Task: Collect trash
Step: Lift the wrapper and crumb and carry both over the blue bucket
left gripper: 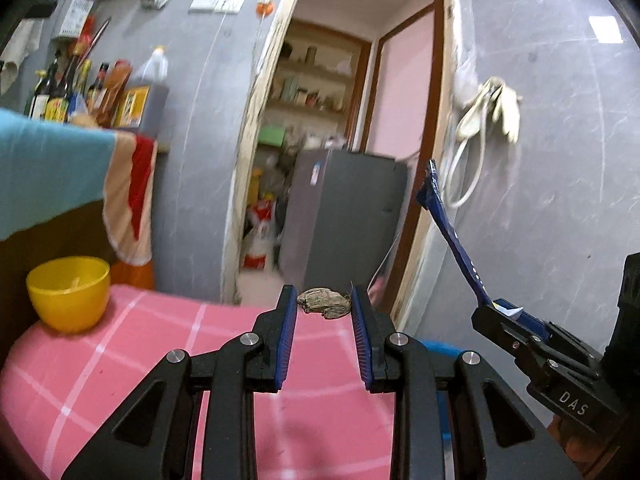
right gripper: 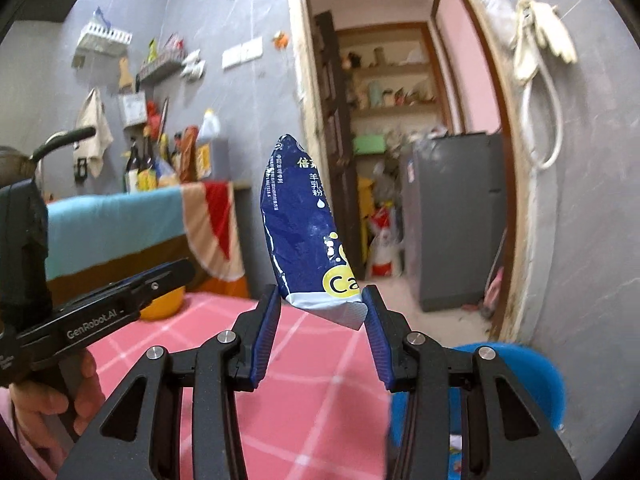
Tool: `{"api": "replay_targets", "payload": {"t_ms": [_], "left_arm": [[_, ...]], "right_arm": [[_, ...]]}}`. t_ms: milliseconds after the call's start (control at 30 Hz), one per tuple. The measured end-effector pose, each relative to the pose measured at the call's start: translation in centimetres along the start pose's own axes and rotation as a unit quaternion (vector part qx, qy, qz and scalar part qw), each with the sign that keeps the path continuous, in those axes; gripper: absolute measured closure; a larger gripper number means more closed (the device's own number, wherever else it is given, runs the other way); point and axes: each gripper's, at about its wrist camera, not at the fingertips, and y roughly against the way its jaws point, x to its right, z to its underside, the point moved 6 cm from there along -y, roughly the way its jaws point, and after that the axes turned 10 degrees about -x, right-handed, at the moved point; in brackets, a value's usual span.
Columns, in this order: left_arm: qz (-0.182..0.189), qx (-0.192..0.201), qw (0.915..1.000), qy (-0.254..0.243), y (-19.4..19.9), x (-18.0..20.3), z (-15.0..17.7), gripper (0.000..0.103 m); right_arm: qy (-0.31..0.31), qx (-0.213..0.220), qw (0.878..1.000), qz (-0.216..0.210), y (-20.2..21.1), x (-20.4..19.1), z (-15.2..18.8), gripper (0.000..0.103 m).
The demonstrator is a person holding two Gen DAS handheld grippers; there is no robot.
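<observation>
**Mia:** What is the left gripper (left gripper: 324,305) holding?

**Ben:** A small brown lump (left gripper: 323,303), dry and wrinkly, maybe a pit or a bit of old peel. I cannot tell which. The two tips are closed on it, one on each side, and it is up in the air past the far edge of the pink checked table (left gripper: 120,360).

**Mia:** Will it squash?

**Ben:** I think it is hard and very light. It is round, so it could pop out if the grip slips. Holding it across the middle, like now, looks best.

**Mia:** And the right gripper (right gripper: 322,306)?

**Ben:** It is clamped on a blue packet (right gripper: 304,224) with white writing and a yellow circle. The tips pinch the bottom end, and the rest stands up tall above the table's far edge.

**Mia:** Is the packet heavy?

**Ben:** I guess it is empty, thin and crinkly. It bends over at the top. It looks shiny, so it may be slippery. The sealed bottom end is stiffer, a good place to hold.

**Mia:** How wide are the tips?

**Ben:** Both pairs are partly closed, only as wide as what they hold.

**Mia:** Anything else on the table?

**Ben:** A yellow bowl (left gripper: 68,292) near the far left corner.
</observation>
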Motion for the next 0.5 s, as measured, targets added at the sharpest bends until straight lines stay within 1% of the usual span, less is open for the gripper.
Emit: {"api": "replay_targets", "payload": {"t_ms": [100,200,333,500], "left_arm": [[0.007,0.018,0.9997,-0.013,0.2,2.0,-0.7,0.08],[0.014,0.026,0.9993,-0.024,-0.1,3.9,-0.9,0.08],[0.028,0.019,0.9988,-0.036,-1.4,6.2,-0.9,0.08],[0.042,0.005,0.9974,-0.058,-3.5,9.2,-0.3,0.079]], "right_arm": [[-0.005,0.022,0.999,0.023,1.5,1.5,-0.6,0.063],[-0.008,0.034,0.998,0.044,2.6,2.7,-0.7,0.063],[-0.025,0.042,0.997,0.068,3.6,5.2,-0.3,0.063],[-0.047,0.039,0.994,0.092,4.4,8.4,1.0,0.063]]}}
